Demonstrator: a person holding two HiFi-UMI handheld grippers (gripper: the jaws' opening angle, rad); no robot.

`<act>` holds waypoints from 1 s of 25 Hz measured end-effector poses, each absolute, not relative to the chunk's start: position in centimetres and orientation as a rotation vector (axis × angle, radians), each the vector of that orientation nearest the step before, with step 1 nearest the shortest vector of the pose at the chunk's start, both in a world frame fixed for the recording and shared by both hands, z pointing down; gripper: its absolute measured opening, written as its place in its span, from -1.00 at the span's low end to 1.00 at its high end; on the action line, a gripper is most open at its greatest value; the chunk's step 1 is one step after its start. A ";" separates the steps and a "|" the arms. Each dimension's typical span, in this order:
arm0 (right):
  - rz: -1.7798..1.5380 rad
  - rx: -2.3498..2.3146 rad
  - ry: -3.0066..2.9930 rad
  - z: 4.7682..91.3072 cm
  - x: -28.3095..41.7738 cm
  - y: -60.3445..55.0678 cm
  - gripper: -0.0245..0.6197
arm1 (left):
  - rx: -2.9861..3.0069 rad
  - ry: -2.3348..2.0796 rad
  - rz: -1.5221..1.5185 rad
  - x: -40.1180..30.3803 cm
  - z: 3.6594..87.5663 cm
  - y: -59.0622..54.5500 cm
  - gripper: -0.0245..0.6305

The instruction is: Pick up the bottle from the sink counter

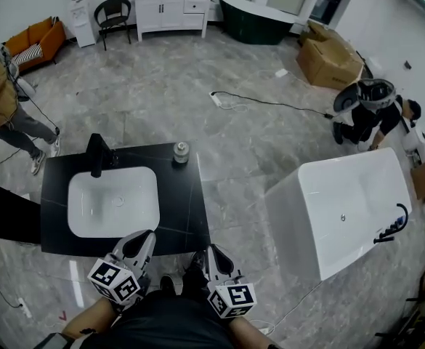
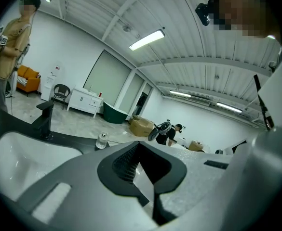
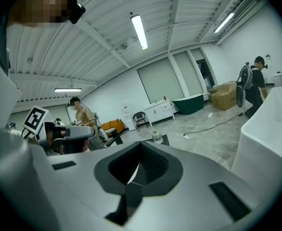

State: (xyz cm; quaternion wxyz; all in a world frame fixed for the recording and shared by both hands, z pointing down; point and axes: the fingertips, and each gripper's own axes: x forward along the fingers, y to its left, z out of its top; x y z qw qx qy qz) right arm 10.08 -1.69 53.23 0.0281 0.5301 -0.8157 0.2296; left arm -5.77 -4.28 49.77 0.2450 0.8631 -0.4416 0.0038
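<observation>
A small clear bottle (image 1: 181, 152) with a metal cap stands upright at the far right corner of the black sink counter (image 1: 190, 209). It also shows small in the left gripper view (image 2: 101, 140) and the right gripper view (image 3: 156, 137). The counter holds a white basin (image 1: 114, 202) and a black faucet (image 1: 98, 155). My left gripper (image 1: 145, 240) (image 2: 140, 150) is shut and empty over the counter's near edge. My right gripper (image 1: 213, 256) (image 3: 140, 148), just off the near right corner, is also shut with nothing in it. Both are well short of the bottle.
A white bathtub (image 1: 343, 209) stands to the right of the counter. A person (image 1: 372, 111) crouches beyond it, and another person (image 1: 1, 100) stands at the far left. A cable (image 1: 270, 102) lies on the floor; cardboard boxes (image 1: 328, 60) and a white cabinet (image 1: 172, 6) are at the back.
</observation>
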 end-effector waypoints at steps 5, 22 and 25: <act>0.732 1.569 -2.548 53.7 11.6 -5.9 -0.90 | 2.329 -1.267 0.031 -4.2 50.1 -8.3 -0.93; 0.798 1.548 -2.514 56.6 17.2 -15.5 -0.90 | 2.388 -1.475 0.159 -3.7 53.9 -21.7 -0.93; 0.808 1.577 -2.488 57.1 17.6 -16.6 -0.90 | 2.424 -1.481 0.196 -4.0 55.8 -24.5 -0.83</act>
